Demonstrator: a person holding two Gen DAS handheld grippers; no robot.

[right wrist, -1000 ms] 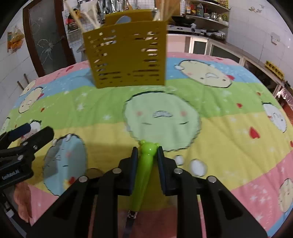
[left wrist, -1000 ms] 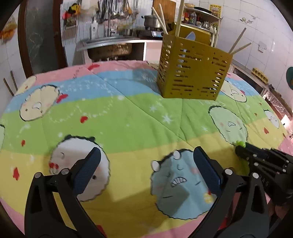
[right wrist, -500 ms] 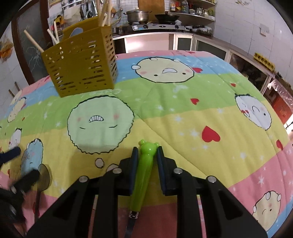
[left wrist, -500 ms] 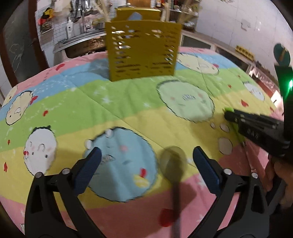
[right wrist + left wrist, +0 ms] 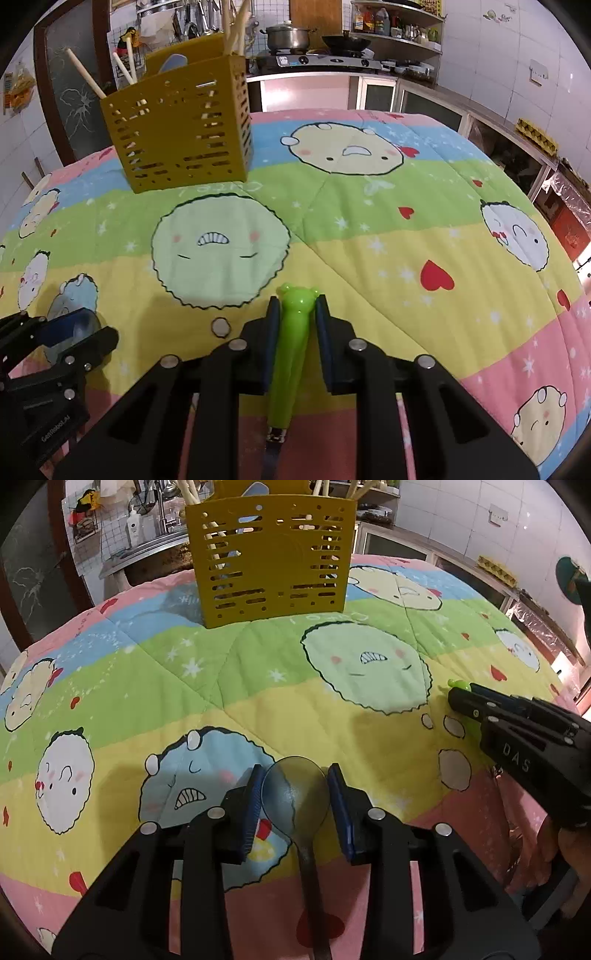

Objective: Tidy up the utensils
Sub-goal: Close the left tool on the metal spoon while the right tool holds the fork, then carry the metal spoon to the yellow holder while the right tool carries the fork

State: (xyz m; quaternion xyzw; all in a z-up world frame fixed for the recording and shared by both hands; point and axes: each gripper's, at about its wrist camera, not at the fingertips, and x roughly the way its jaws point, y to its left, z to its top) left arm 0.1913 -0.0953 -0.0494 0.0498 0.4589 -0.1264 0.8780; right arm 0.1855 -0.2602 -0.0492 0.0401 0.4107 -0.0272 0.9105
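My left gripper (image 5: 295,794) is shut on the bowl of a translucent grey spoon (image 5: 295,801), whose handle runs back toward the camera. My right gripper (image 5: 296,314) is shut on a green bear-headed utensil handle (image 5: 293,343), its metal end pointing back toward me. The yellow slotted utensil basket (image 5: 271,559) stands upright at the far side of the table, holding chopsticks and a blue utensil; it also shows in the right wrist view (image 5: 181,136). The right gripper shows at the right of the left wrist view (image 5: 517,731); the left gripper shows at lower left of the right wrist view (image 5: 55,354).
The table is covered by a colourful cartoon quilt (image 5: 258,686). Behind it are a sink counter (image 5: 147,550), a stove with pots (image 5: 291,40) and shelves. The table edge falls away on the right.
My left gripper has swung right over the grey spoon and shut on its bowl. My right gripper keeps hold of the green handle and has turned a little.
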